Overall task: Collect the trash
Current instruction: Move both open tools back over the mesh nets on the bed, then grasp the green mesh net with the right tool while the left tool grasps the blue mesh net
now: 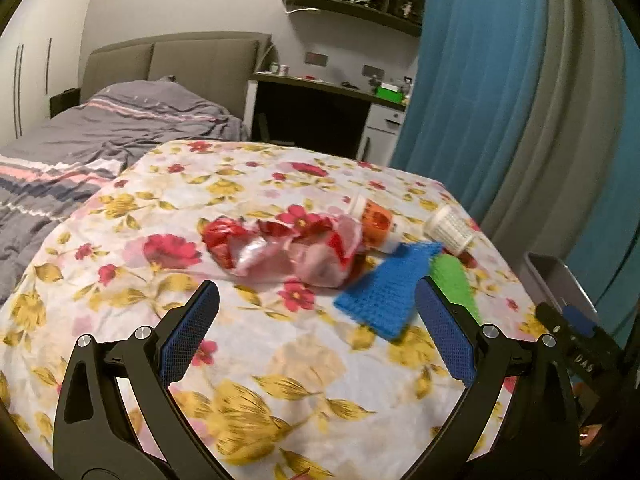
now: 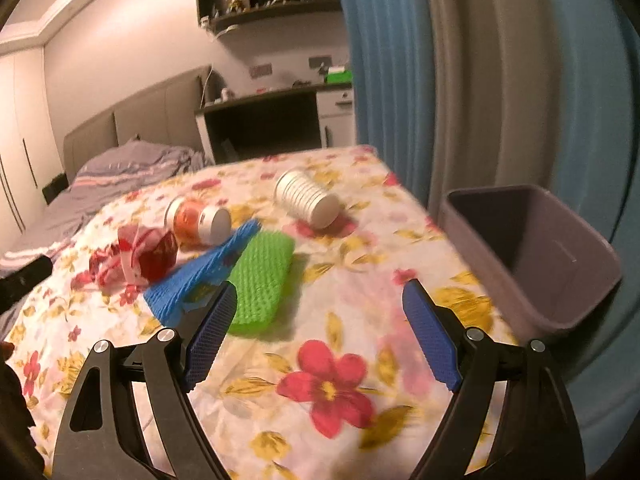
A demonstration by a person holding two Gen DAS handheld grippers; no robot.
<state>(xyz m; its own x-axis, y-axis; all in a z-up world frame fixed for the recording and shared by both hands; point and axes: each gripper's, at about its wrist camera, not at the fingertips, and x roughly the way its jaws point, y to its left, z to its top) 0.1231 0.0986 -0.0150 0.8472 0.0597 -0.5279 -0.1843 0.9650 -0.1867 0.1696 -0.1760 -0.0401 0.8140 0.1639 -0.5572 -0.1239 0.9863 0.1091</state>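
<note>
Crumpled red-and-white wrapper (image 1: 280, 246), orange-labelled cup (image 2: 198, 220) and ribbed white cup (image 2: 306, 198), both tipped over, lie on the floral cloth (image 2: 340, 360); empty grey bin (image 2: 532, 256) at its edge.

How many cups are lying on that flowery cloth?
2, both tipped on their sides. The orange cup lies beside the crumpled red wrapper, touching the blue knitted cloth. The white ribbed cup lies apart, nearer the grey bin. None looks hidden.

The right gripper (image 2: 316, 336) hangs wide apart and empty over the floral-clothed worktop (image 2: 340, 380). Toward the far edge lie a white ribbed cup (image 2: 306, 199) and an orange cup (image 2: 198, 218) (both tipped over), nearer a red wrapper (image 2: 136, 256), blue cloth (image 2: 192, 280) and green cloth (image 2: 260, 280). A purple bin (image 2: 560, 280) stands at the right edge.
</note>
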